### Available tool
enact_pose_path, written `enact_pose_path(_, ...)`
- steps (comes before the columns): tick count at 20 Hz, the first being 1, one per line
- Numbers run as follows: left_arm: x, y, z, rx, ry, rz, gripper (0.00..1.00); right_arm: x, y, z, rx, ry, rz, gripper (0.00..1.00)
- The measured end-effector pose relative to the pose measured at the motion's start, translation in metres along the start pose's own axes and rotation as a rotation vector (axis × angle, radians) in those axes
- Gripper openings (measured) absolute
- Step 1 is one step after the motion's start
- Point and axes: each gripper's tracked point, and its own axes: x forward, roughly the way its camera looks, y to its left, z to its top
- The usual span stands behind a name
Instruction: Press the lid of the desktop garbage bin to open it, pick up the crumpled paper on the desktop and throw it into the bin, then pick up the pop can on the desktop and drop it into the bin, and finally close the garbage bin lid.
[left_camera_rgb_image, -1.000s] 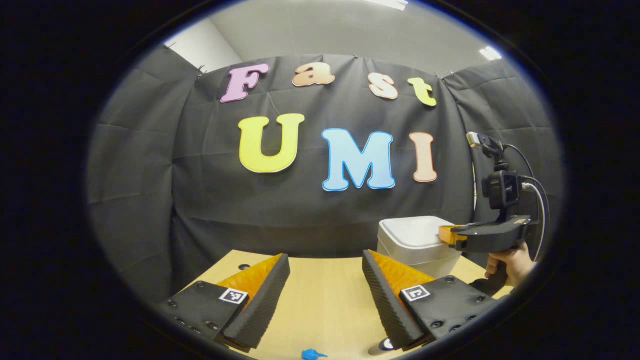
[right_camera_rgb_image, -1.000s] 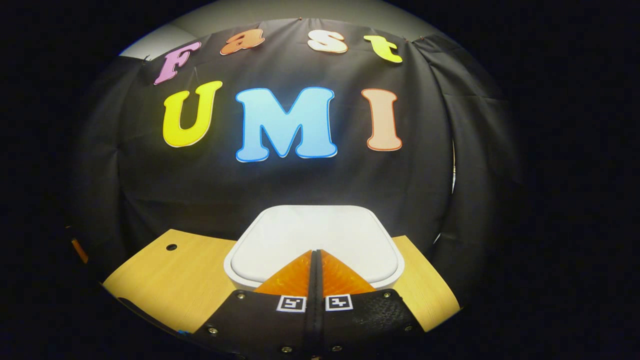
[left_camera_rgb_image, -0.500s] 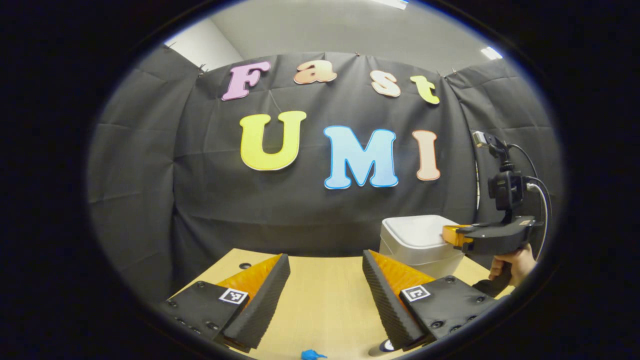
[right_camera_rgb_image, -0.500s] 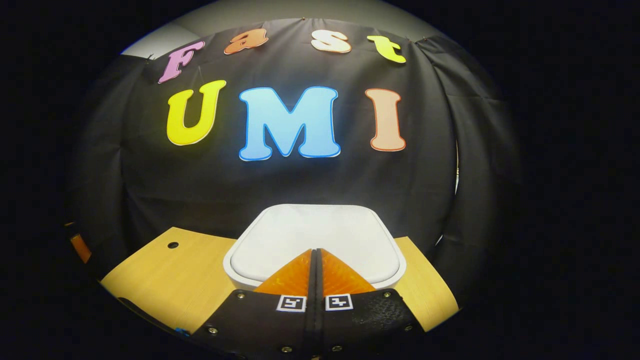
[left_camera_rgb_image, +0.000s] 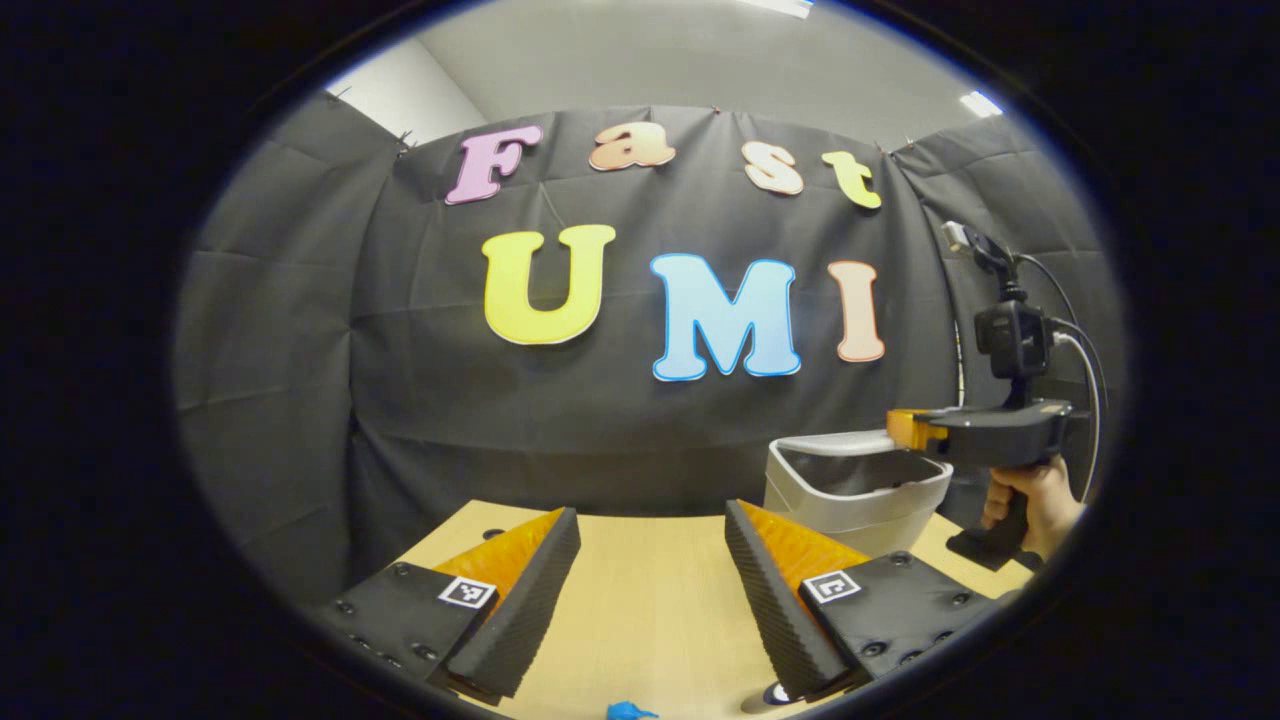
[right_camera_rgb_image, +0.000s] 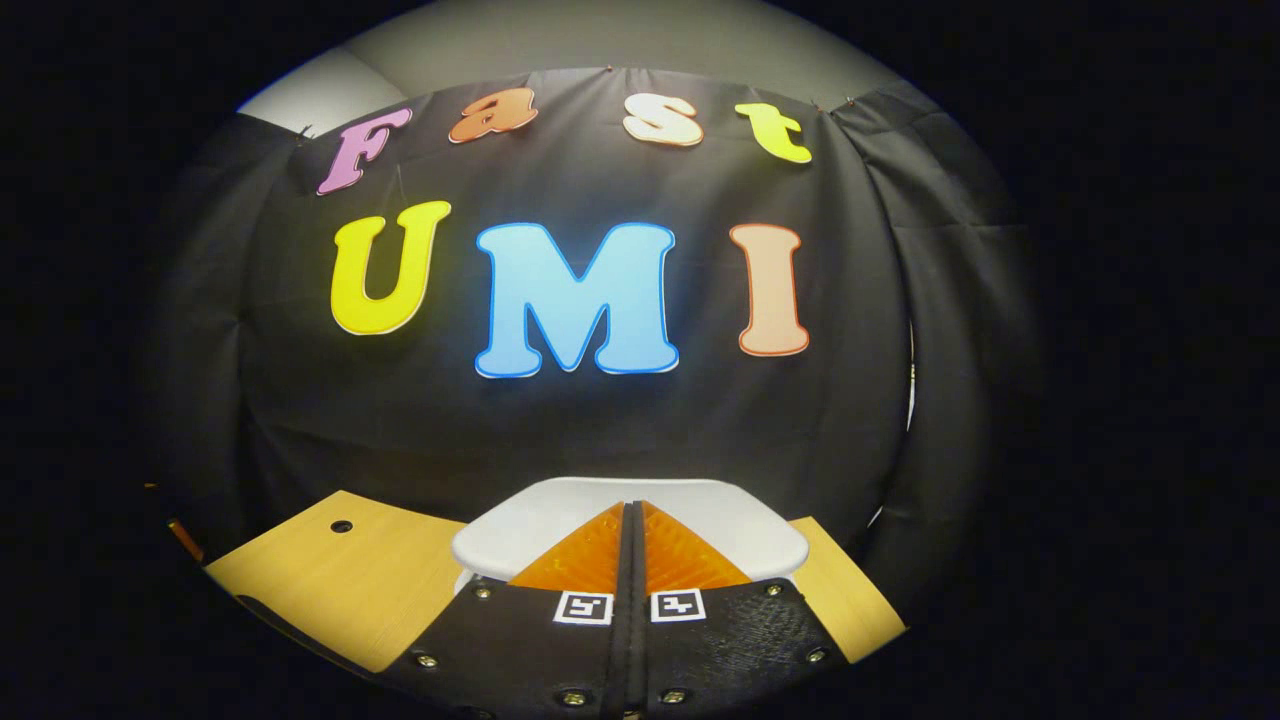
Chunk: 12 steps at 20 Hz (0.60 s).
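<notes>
Looking along left gripper view:
Left gripper (left_camera_rgb_image: 652, 560): lower middle of the frame, its two fingers spread wide apart with bare table between them, pinching nothing.
Table (left_camera_rgb_image: 650, 610): light wood, across the bottom of the frame; a small round hole sits near its far left edge.
Bin (left_camera_rgb_image: 858, 485): pale, at the right of the frame on the far part of the table, just behind the left gripper's right-hand finger (left_camera_rgb_image: 775, 590); its mouth shows dark inside, and the lid cannot be made out from this side.
Right gripper (left_camera_rgb_image: 905, 428): far right of the frame, held level above the bin's far rim; from side on I cannot tell how its fingers stand.
Hand (left_camera_rgb_image: 1035, 500): lower right, wrapped around the right gripper's handle.
Cables: dark and pale, looping from the small camera block on top of the right gripper.
Blue scrap (left_camera_rgb_image: 628, 711): tiny, at the very bottom edge, too small to name.
Round object (left_camera_rgb_image: 775, 692): bottom edge under the right-hand finger, mostly hidden.

Looking along right gripper view:
Right gripper (right_camera_rgb_image: 630, 520): bottom middle, fingers pressed together with no gap, gripping nothing.
Bin lid (right_camera_rgb_image: 720, 520): white, rounded, directly behind and on both sides of the fingertips, low in the frame; whether the tips touch it I cannot tell.
Table (right_camera_rgb_image: 340, 580): wood showing lower left and lower right of the lid.
</notes>
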Motion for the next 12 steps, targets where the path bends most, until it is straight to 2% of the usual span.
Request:
enact_pose_path(5,0.001,0.002,0.0,-0.002,0.0,0.005,0.96,-0.001,0.001,0.024,0.025,-0.066,-0.004,0.0)
enact_pose_path(6,0.001,0.003,0.0,-0.001,0.001,0.007,0.93,-0.003,0.001,0.028,0.029,-0.077,-0.004,0.0)
enact_pose_path(7,0.001,0.002,0.0,-0.001,0.002,0.007,0.96,-0.004,0.002,0.032,0.028,-0.088,-0.002,0.0)
enact_pose_path(11,0.002,-0.002,-0.002,-0.005,0.007,-0.004,0.96,-0.002,0.003,0.041,0.018,-0.108,0.0,0.0)
enact_pose_path(12,0.003,-0.003,-0.001,-0.005,0.005,-0.004,1.0,-0.003,0.003,0.046,0.022,-0.117,0.003,0.0)
